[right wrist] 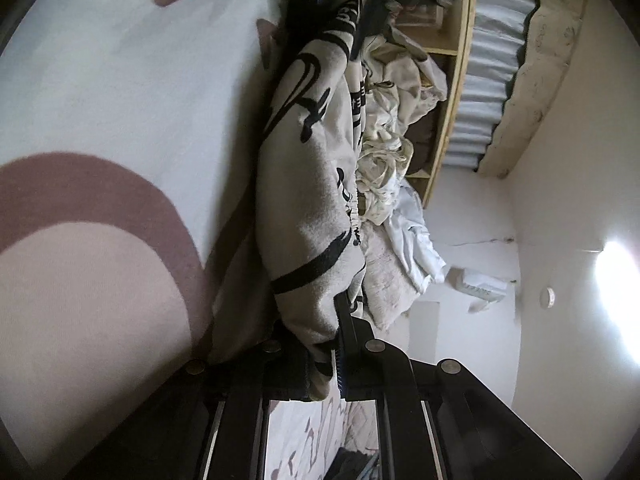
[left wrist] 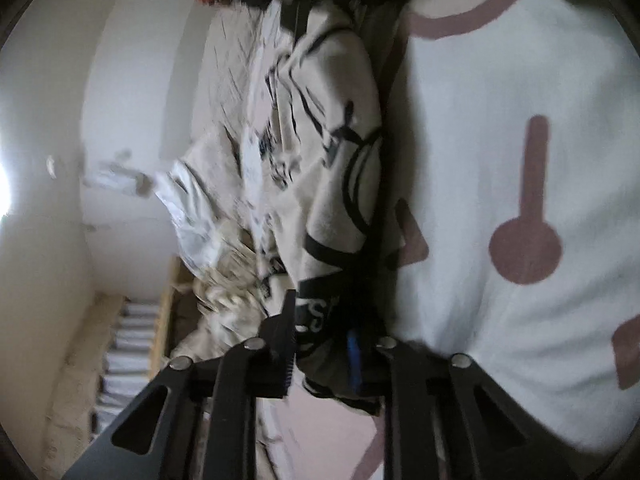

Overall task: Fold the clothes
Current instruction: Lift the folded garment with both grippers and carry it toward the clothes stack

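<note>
Grey-cream garment (right wrist: 308, 184) w/ black print hangs stretched btwn both claws, over the white-and-mauve rug (left wrist: 520, 160). Left claw (left wrist: 324, 332) clamped on one end, right claw (right wrist: 332, 356) on other. Fold barely begun; rumpled pile (right wrist: 388, 152) untouched.

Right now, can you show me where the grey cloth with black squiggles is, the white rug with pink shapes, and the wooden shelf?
grey cloth (right wrist: 312, 184): right wrist view, its middle.
white rug (left wrist: 480, 100): left wrist view, plain white part.
wooden shelf (right wrist: 452, 92): right wrist view, front post.
</note>
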Demonstrator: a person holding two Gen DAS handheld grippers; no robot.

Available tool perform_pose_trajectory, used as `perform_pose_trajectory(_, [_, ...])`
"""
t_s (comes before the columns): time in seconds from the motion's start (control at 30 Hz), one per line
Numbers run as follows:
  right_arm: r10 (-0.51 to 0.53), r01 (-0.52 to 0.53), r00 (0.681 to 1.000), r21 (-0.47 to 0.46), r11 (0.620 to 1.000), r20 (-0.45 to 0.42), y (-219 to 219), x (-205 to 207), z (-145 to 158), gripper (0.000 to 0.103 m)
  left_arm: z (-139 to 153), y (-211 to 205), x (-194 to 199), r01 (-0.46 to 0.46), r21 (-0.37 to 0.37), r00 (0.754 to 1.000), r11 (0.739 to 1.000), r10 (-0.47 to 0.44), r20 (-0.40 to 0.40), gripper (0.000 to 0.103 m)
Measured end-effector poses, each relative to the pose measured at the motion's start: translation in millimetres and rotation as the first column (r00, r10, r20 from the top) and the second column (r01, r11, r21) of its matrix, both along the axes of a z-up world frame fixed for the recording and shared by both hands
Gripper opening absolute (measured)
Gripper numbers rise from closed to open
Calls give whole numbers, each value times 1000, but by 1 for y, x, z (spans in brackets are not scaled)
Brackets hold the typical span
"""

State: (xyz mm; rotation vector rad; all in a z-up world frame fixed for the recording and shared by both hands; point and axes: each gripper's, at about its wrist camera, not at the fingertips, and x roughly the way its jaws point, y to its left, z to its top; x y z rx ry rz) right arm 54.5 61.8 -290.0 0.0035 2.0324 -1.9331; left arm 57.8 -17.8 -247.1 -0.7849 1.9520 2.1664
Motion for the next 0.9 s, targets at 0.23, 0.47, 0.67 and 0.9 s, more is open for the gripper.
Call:
perform_pose_trajectory(0.23, [-64, 66, 998, -57, 996, 25, 5, -20, 57, 6, 74, -4, -48, -83, 212, 997, 974, 82, 14, 8])
perform_pose_trajectory(0.47, [-199, 189, 978, -136, 973, -67, 32, -70, 152, 5, 185, 26, -101, -14, 409, 997, 912, 44, -64, 8])
perform_pose_trajectory(0.67, [-363, 346, 917, -125, 930, -165, 113, -91, 234, 5, 264, 116, -133, 172, 572, 985, 802, -134, -108, 8])
perform_pose_trajectory(0.9, [-571, 576, 776, -67, 815, -267, 257, -97, 296, 5, 316, 258, -153, 329, 659, 933, 676, -340, -117, 8])
